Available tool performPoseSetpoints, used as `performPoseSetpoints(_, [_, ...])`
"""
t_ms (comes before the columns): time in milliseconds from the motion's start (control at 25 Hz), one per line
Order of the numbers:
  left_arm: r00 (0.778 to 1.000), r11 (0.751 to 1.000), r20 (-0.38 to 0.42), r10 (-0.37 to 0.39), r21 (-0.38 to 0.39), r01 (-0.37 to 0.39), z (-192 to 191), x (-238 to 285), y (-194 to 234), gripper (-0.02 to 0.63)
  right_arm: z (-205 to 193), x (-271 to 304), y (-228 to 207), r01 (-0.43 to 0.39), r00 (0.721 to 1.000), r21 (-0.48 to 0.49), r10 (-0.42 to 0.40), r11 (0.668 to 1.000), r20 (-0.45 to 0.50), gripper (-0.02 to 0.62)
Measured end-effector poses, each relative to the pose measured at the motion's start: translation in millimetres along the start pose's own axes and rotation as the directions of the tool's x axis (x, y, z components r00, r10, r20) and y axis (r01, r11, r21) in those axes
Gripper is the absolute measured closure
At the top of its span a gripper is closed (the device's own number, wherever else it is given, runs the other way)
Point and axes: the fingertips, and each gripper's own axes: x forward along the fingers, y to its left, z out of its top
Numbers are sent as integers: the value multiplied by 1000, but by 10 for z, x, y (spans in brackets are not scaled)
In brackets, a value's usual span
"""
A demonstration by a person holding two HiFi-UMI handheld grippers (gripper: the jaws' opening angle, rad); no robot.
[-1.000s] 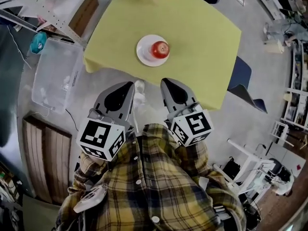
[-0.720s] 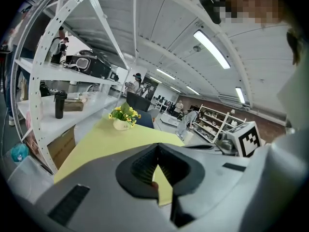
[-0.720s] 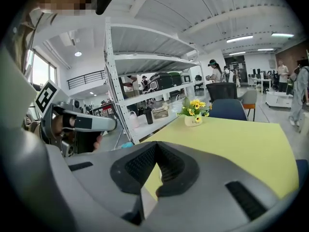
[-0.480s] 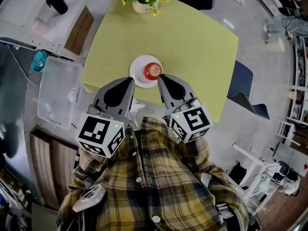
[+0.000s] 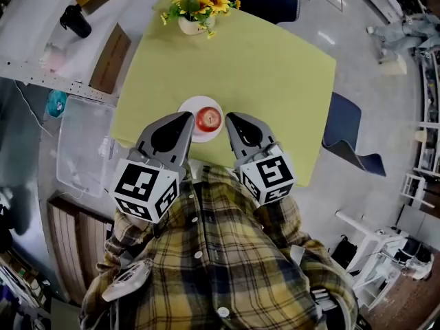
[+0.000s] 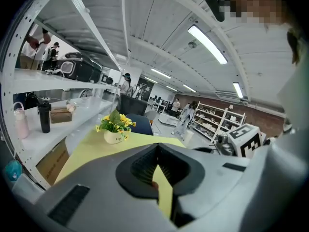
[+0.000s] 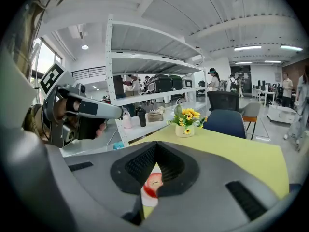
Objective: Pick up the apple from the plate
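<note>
apple (image 5: 208,118): on white plate (image 5: 188,109) near bench (image 5: 275,67) front edge, stem dimple up, round, no long axis | left tongs (image 5: 188,117), right tongs (image 5: 229,117): both closed, empty, either side of apple | yellow bench; flowers (image 5: 196,2) at far-left corner; grey floor (image 5: 368,67)

The bench (image 5: 275,67) is covered in a matt yellow-green cloth that lies smooth. The white plate (image 5: 191,107) looks glazed, and the red apple (image 5: 208,118) is glossy. The left gripper (image 5: 187,117) and right gripper (image 5: 229,117) have matt grey plastic shells, and their fingers (image 7: 140,163) are lined with ribbed black facing. A soft checked cloth shirt (image 5: 220,260) fills the lower centre. A clear plastic tub (image 5: 82,143) sits at the left.
</note>
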Motion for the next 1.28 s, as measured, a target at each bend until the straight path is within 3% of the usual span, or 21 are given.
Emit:
performPoseSetpoints(160, [999,999,-29,-42,-2,42,5,150,65,600,-19,26,-121,41,999,25,-41,999,-7,600])
performPoseSetpoints(360, [988,991,-80,-135,11,136,1,378,28,600,58,-35,-289,157,987,93,-159,983,15,600])
performPoseSetpoints(600, [976,984,-126,-176,14,179,-59,523,40,600,-63,-53,-340,215,977,126,-215,968,-14,600])
performPoseSetpoints(880, [965,979,-178,-194,28,202,-253,499,150,600,-234,126,-229,218,976,151,-212,964,-51,600])
performPoseSetpoints(1120, [956,971,-196,-220,55,235,-315,556,187,600,-407,218,-145,166,986,194,-159,967,-52,596])
performPoseSetpoints(1280, [949,961,-208,-236,92,259,-326,621,253,600,-510,320,-84,132,990,191,-121,973,-69,489])
